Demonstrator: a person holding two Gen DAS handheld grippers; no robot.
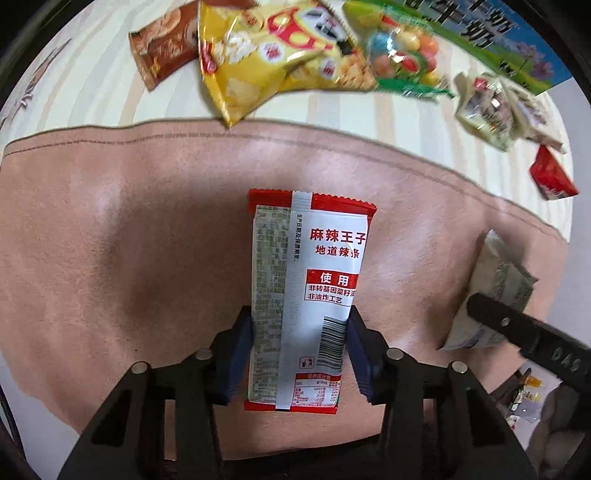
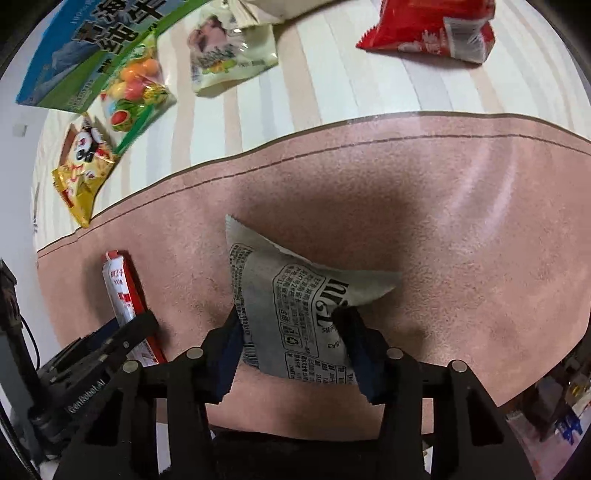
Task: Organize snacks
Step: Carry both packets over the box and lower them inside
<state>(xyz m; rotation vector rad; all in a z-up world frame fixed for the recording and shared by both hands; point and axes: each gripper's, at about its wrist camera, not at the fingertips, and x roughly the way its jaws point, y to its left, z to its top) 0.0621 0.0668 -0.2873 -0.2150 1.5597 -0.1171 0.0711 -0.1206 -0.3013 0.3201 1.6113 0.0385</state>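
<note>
My left gripper (image 1: 301,332) is shut on a red-and-white spicy-strip packet (image 1: 306,273), held lengthwise above the pink mat (image 1: 129,240). My right gripper (image 2: 290,332) is shut on a grey-white printed packet (image 2: 295,314), also above the mat (image 2: 461,240). In the left wrist view the right gripper and its grey packet (image 1: 491,291) show at the right edge. In the right wrist view the left gripper and its red packet (image 2: 123,295) show at the lower left.
On the striped cloth (image 1: 92,85) beyond the mat lie a brown packet (image 1: 166,48), a yellow chip bag (image 1: 280,55), a candy bag (image 1: 402,55), a blue-green milk box (image 1: 498,40), a pale bag (image 1: 495,107) and a red bag (image 2: 436,29).
</note>
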